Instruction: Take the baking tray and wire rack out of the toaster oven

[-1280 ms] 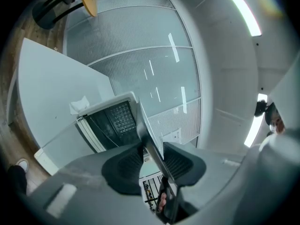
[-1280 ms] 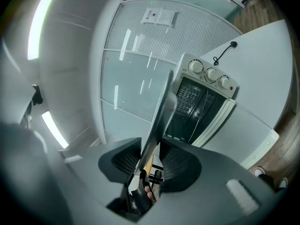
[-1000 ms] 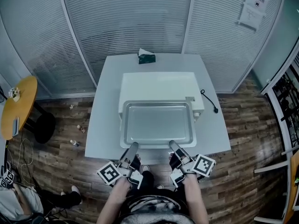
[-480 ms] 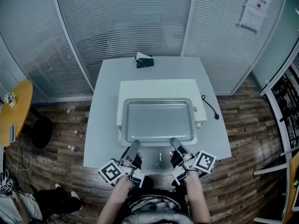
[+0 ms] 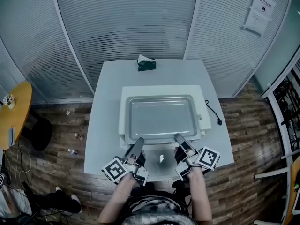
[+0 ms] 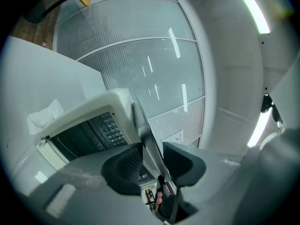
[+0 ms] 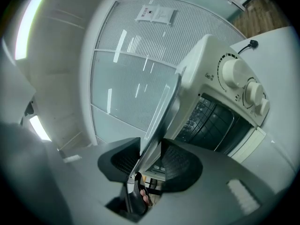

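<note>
Head view: the baking tray [image 5: 161, 117] hangs level over the white toaster oven [image 5: 159, 90], held by its near rim at two spots. The left gripper [image 5: 137, 144] grips the rim near the tray's left corner and the right gripper [image 5: 179, 138] near its right corner. The oven stands on a white table [image 5: 105, 125], with a green tissue box [image 5: 146, 64] at the far edge and a black cord [image 5: 213, 114] trailing off to the right.

Left gripper view: the left gripper [image 6: 152, 161] has its jaws partly closed, and the tray's thin rim [image 6: 145, 130] runs between the two dark pads, pinched there. To the left sits the oven [image 6: 93, 111], its dark cavity open.

Right gripper view: the right gripper [image 7: 151, 161] is likewise clamped on the tray [image 7: 161, 111]. Its jaws have just been opening a touch, yet the rim sits between the pads and both press on it. The oven [image 7: 206, 60] lies to the right — two knobs [image 7: 243, 86] on its front, and bars of the wire rack [image 7: 206, 118] show inside the cavity.
</note>
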{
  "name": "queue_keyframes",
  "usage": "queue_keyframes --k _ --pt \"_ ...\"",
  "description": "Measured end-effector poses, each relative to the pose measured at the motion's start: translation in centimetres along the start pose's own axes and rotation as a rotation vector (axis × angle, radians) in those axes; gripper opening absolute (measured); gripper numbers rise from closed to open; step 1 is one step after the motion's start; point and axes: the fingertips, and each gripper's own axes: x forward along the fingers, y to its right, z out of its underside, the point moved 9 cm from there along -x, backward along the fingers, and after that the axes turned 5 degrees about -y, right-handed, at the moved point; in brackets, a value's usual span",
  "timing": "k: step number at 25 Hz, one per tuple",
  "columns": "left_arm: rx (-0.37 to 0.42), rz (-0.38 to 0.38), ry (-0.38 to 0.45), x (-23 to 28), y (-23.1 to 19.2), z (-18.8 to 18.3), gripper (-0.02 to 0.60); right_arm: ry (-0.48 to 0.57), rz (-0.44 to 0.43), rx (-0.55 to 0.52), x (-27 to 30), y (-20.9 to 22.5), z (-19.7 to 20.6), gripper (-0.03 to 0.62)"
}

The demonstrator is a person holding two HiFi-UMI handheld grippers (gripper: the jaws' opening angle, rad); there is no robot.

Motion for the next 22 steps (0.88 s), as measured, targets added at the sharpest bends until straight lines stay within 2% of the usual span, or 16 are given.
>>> queue_keyframes --k 3,5,6,8,11,13,15,18,20,22 --pt "0.043 -0.011 0.015 0.0 -0.1 -0.3 0.139 0.011 -0.054 -0.094 0.5 -0.9 -0.1 0.153" --pt "0.140 -0.048 0.044 -0.5 0.2 -0.4 0.223 0.030 -0.063 -0.165 0.1 -1.6 0.1 0.234" --pt "0.217 -0.083 0.053 -1.0 0.3 -0.4 0.245 0.038 -0.041 -0.201 -0.4 -1.7 0.3 0.259" --pt "0.422 -0.180 0.054 -2.2 0.4 -0.6 0.271 0.054 0.032 -0.289 -1.6 -1.8 0.7 0.298" --pt "0.740 -0.319 0.033 -3.7 1.1 -0.7 0.288 0.087 0.187 -0.504 -3.0 -2.6 1.5 0.329" --pt "0.915 -0.359 0.004 -3.9 1.9 -0.6 0.293 0.117 0.314 -0.670 -3.6 -3.2 1.9 0.336" --pt "1.052 -0.371 -0.022 -3.5 2.7 -0.6 0.293 0.147 0.421 -0.808 -3.8 -3.7 2.0 0.336" --pt "1.174 -0.379 -0.058 -2.5 3.2 -0.7 0.293 0.161 0.510 -0.900 -3.4 -4.1 1.7 0.338" --pt "1.202 -0.378 -0.083 -1.9 3.3 -0.8 0.293 0.163 0.524 -0.890 -3.1 -4.1 1.5 0.348" --pt "1.184 -0.368 -0.094 -1.5 3.4 -1.1 0.293 0.168 0.525 -0.867 -2.7 -4.1 1.4 0.348"
